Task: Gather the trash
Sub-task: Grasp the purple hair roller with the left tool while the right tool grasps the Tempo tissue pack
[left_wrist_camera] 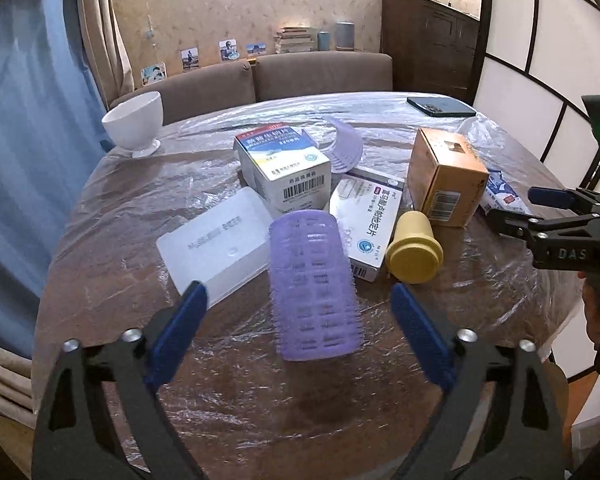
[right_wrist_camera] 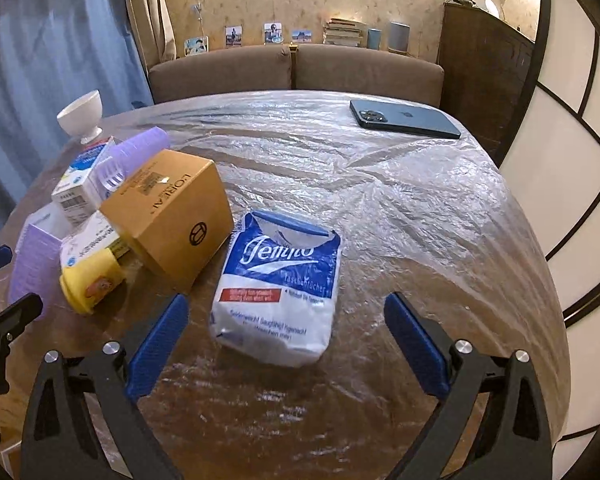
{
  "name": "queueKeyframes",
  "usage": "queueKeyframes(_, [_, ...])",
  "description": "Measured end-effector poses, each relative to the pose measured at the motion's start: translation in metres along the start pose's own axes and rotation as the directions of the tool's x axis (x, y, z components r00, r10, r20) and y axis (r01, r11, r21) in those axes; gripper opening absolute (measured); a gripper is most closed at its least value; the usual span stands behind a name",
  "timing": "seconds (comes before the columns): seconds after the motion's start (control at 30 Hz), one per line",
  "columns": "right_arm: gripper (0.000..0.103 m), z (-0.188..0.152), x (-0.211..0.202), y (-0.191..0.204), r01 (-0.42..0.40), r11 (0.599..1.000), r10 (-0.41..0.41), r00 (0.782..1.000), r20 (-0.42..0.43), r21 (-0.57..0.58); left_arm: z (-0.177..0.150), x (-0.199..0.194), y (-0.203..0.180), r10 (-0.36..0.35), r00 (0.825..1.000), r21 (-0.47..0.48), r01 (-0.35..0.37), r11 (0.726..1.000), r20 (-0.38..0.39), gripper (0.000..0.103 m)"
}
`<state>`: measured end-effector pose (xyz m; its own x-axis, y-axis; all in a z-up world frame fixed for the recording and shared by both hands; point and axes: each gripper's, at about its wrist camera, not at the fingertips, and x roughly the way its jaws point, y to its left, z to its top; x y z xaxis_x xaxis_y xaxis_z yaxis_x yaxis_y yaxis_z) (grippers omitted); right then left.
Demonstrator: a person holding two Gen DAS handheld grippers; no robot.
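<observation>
Trash lies scattered on the plastic-covered counter (right_wrist_camera: 380, 184): a purple hair roller (left_wrist_camera: 316, 284) sits just ahead of the left gripper (left_wrist_camera: 300, 300), between its spread blue fingers (left_wrist_camera: 180, 328) and untouched by them. Behind it crowd a white plastic case (left_wrist_camera: 216, 240), two medicine boxes (left_wrist_camera: 288, 168), a yellow cup (left_wrist_camera: 414, 248) on its side and a brown carton (right_wrist_camera: 172, 216). The right gripper (right_wrist_camera: 286, 320) hangs released over a tissue pack (right_wrist_camera: 280, 284), holding nothing. A phone (right_wrist_camera: 404, 118) lies well apart, a white bowl (left_wrist_camera: 134, 122) at the far left edge.
</observation>
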<state>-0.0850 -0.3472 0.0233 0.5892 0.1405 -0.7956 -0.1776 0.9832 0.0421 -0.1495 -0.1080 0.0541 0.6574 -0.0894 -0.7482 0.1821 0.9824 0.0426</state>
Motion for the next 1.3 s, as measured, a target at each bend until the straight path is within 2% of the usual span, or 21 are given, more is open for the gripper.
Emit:
queueKeyframes(0.2, [0.090, 0.001, 0.004, 0.005, 0.009, 1.000, -0.009, 1.000, -0.002, -0.023, -0.001, 0.004, -0.003, -0.024, 1.000, 0.003, 0.024, 1.000, -0.014, 0.063])
queueKeyframes(0.27, [0.088, 0.002, 0.005, 0.006, 0.002, 1.000, -0.002, 1.000, -0.002, -0.023, 0.000, 0.005, -0.003, -0.033, 0.999, 0.000, 0.033, 0.999, -0.018, 0.062])
queueKeyframes(0.3, [0.086, 0.002, 0.006, 0.006, 0.000, 1.000, 0.000, 1.000, -0.003, -0.023, 0.000, 0.006, -0.003, -0.035, 0.999, -0.001, 0.035, 0.999, -0.019, 0.061])
queueKeyframes(0.4, [0.078, 0.003, 0.008, 0.006, 0.001, 1.000, -0.002, 1.000, -0.009, -0.022, 0.000, 0.007, -0.003, -0.042, 0.999, -0.006, 0.042, 0.999, -0.025, 0.047])
queueKeyframes(0.47, [0.073, 0.004, 0.009, 0.006, 0.003, 1.000, -0.003, 1.000, -0.014, -0.021, 0.000, 0.009, -0.002, -0.054, 0.998, -0.016, 0.054, 0.998, -0.034, 0.045])
queueKeyframes(0.6, [0.053, 0.004, 0.006, 0.008, 0.010, 0.999, -0.010, 1.000, -0.008, -0.040, 0.000, 0.010, -0.003, -0.067, 0.997, -0.013, 0.066, 0.998, -0.035, 0.044])
queueKeyframes(0.63, [0.052, 0.004, 0.004, 0.008, 0.017, 0.999, -0.017, 1.000, -0.001, -0.044, 0.000, 0.009, -0.004, -0.069, 0.997, -0.004, 0.069, 0.998, -0.036, 0.044])
queueKeyframes(0.7, [0.052, 0.003, -0.003, 0.009, 0.033, 0.998, -0.032, 0.999, 0.020, -0.059, 0.000, 0.008, -0.003, -0.067, 0.997, -0.007, 0.066, 0.998, -0.033, 0.044])
queueKeyframes(0.93, [0.052, -0.002, -0.033, 0.001, -0.024, 0.999, 0.025, 0.998, 0.056, -0.023, -0.002, -0.007, 0.005, -0.079, 0.997, -0.042, 0.078, 0.996, -0.011, 0.044])
queueKeyframes(1.1, [0.052, -0.007, -0.049, -0.004, -0.102, 0.995, 0.102, 0.994, 0.047, 0.008, -0.004, -0.018, 0.011, -0.081, 0.997, -0.054, 0.081, 0.995, 0.001, 0.044])
queueKeyframes(1.3, [0.052, -0.019, -0.064, 0.005, -0.132, 0.991, 0.132, 0.991, 0.035, -0.015, -0.009, -0.027, 0.013, -0.080, 0.997, -0.059, 0.080, 0.995, 0.005, 0.044])
